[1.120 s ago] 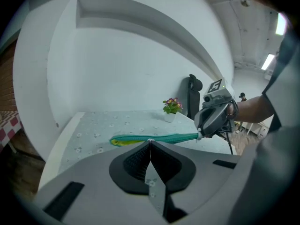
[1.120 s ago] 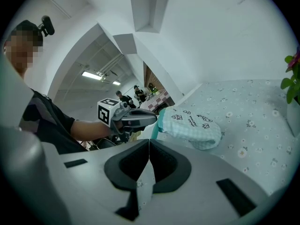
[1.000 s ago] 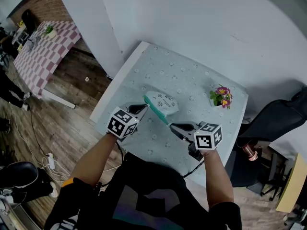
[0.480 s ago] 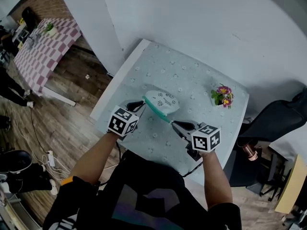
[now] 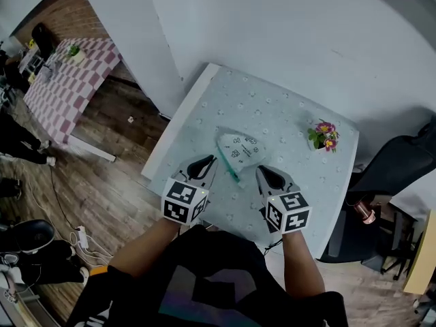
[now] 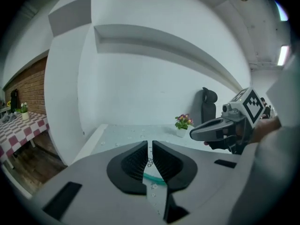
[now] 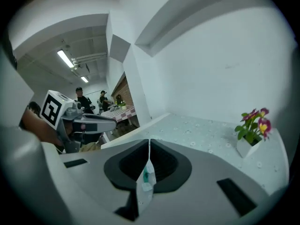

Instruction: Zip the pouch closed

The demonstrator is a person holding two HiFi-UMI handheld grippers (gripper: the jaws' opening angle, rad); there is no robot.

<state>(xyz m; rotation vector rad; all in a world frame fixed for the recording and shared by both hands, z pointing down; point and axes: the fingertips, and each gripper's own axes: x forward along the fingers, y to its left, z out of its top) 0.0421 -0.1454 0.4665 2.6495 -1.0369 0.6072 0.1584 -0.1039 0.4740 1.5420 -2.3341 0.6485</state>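
The left gripper (image 6: pixel 149 142) hovers over the table's near edge. Its jaws are a narrow slit apart, having just been opening, with nothing between them. Beside it, the right gripper (image 7: pixel 149 140) has its jaws all but closed on nothing. A flat white fabric pouch (image 5: pixel 240 148) with a teal zip edge lies just beyond both tips, mid-table on the pale flower-print tablecloth (image 5: pixel 272 111). A small white pot of pink flowers (image 5: pixel 322 136) stands near the far right corner. How far the zip is closed is too small to tell.
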